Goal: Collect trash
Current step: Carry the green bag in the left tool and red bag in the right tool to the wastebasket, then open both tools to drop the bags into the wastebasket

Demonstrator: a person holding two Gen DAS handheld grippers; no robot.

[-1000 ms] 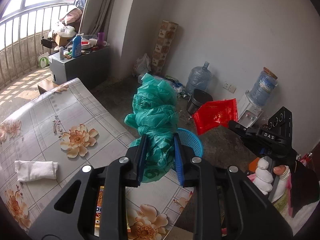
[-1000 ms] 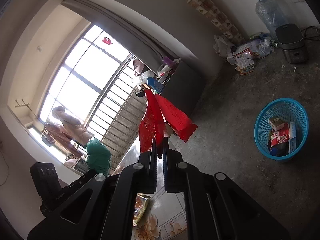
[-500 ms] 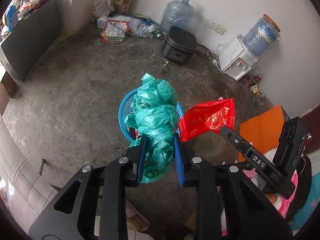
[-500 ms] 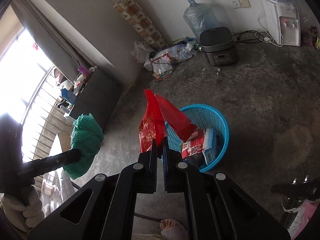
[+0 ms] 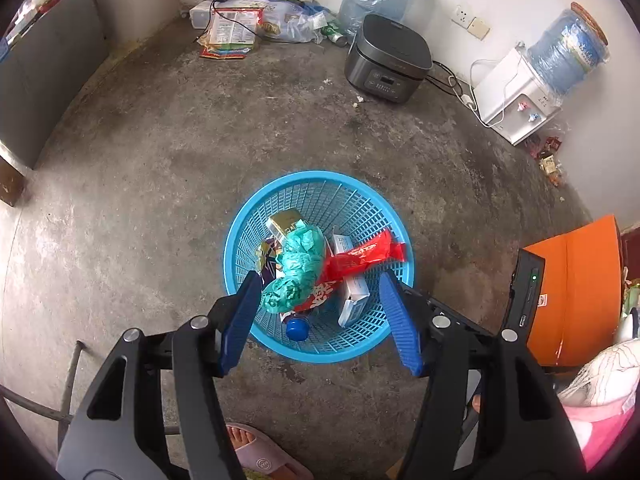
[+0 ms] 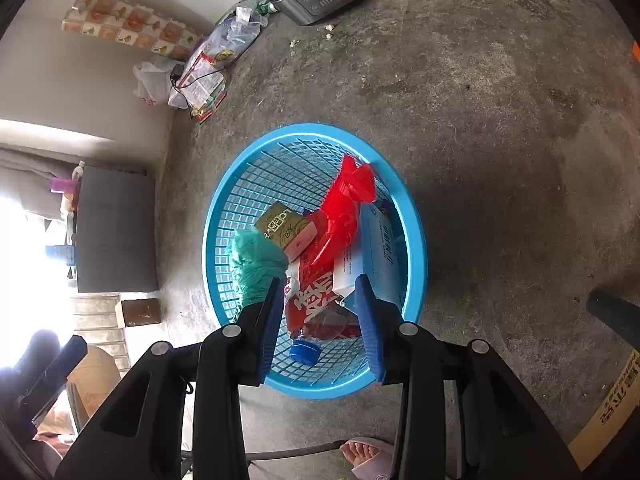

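Trash sits in the blue basket (image 5: 316, 184) on the floor: green bag (image 5: 298, 266) and red wrapper (image 5: 360, 256) on top of boxes. Left hand-held gripper (image 5: 318, 320) and right hand-held gripper (image 6: 320, 320) hang above it. Both jaws opening, pads gripping nothing.
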